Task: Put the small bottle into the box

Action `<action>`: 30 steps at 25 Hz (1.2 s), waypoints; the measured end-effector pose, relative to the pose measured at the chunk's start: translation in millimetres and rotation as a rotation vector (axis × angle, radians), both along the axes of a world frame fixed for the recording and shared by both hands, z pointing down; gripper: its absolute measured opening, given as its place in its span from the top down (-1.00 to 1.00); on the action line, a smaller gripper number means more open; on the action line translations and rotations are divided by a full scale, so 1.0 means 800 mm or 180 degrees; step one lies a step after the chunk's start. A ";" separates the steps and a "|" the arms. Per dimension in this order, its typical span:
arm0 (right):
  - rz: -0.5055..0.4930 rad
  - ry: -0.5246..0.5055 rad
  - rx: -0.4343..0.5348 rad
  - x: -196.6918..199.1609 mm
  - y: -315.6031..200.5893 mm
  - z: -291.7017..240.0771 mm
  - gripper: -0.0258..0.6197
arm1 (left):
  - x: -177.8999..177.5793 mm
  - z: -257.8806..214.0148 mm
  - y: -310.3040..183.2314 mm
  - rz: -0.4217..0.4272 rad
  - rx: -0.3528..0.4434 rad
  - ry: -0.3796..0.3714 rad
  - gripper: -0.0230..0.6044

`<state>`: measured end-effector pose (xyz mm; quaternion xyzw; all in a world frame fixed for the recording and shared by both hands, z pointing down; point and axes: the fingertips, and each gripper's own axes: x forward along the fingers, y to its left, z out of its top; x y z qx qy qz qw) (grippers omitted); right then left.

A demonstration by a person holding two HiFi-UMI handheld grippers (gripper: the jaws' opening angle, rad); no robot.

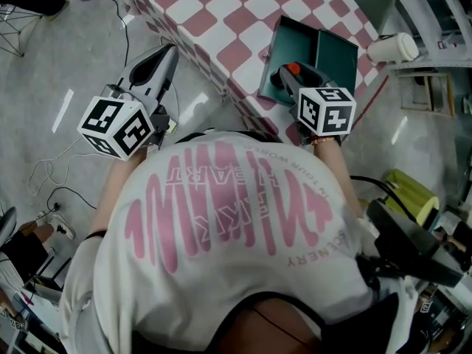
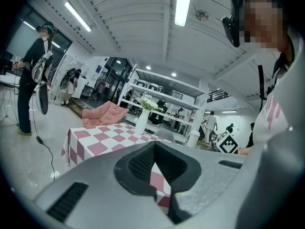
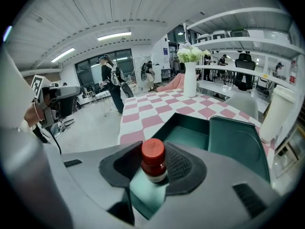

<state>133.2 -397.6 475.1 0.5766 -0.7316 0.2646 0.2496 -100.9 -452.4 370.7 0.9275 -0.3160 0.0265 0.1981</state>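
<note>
Your right gripper (image 3: pixel 152 151) pinches the small bottle (image 3: pixel 154 168) upright, cap up, just above the near part of the open box (image 3: pixel 190 133). Next move looks straight down. Left gripper (image 2: pixel 155 149) (pressed together, empty) is farther, off the table (image 1: pixel 221 21).

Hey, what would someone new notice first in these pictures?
A red-capped small bottle sits gripped in the right gripper, just above the open teal box at the near edge of the pink-and-white checked table. The left gripper is empty, out beside the table over the floor. A white vase of flowers stands farther back.
</note>
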 end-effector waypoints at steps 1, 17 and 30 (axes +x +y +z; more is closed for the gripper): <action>-0.0011 0.0001 0.0000 -0.001 0.000 0.000 0.47 | 0.000 0.000 0.000 0.0000 0.0004 0.0000 0.91; -0.0017 -0.0061 -0.0021 -0.010 0.012 0.003 0.46 | -0.005 0.004 0.014 -0.0007 -0.0005 -0.0023 0.91; -0.0153 0.0355 -0.0105 -0.013 0.010 0.010 0.47 | -0.017 0.007 0.020 -0.0058 -0.0022 -0.0029 0.91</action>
